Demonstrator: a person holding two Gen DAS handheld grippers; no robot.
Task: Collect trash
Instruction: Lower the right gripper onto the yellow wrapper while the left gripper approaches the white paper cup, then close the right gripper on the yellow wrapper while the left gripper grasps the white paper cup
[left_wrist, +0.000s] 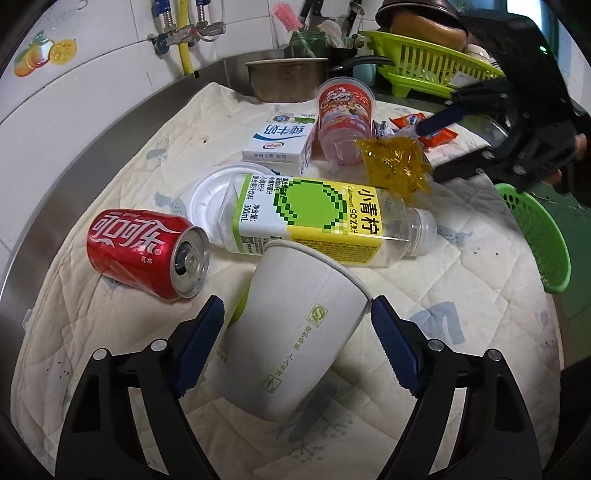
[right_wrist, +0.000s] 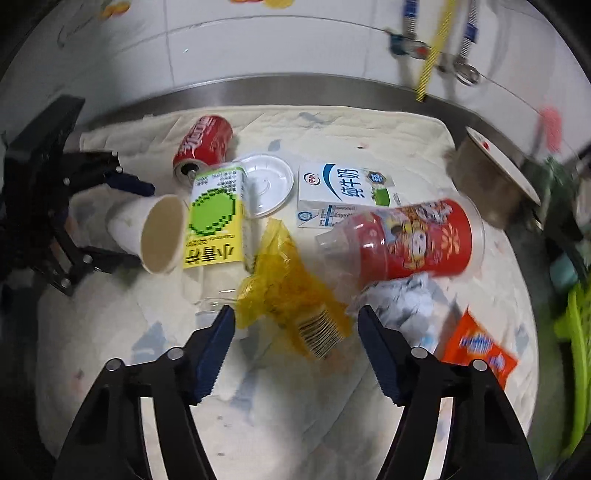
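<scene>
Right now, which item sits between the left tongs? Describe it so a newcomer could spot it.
On the quilted cream mat beside the steel sink rim, trash lies in a heap. At its near edge the open left tongs straddle a white paper cup lying on its side, mouth toward the lime juice bottle. It is the only plain white cup; the other is red-printed clear plastic.

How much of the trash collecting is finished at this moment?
Nothing looks collected yet. The left tongs are open around the paper cup; the right tongs are open by the yellow wrapper. The cola can, bottle, milk carton and red cup remain on the cloth.
</scene>
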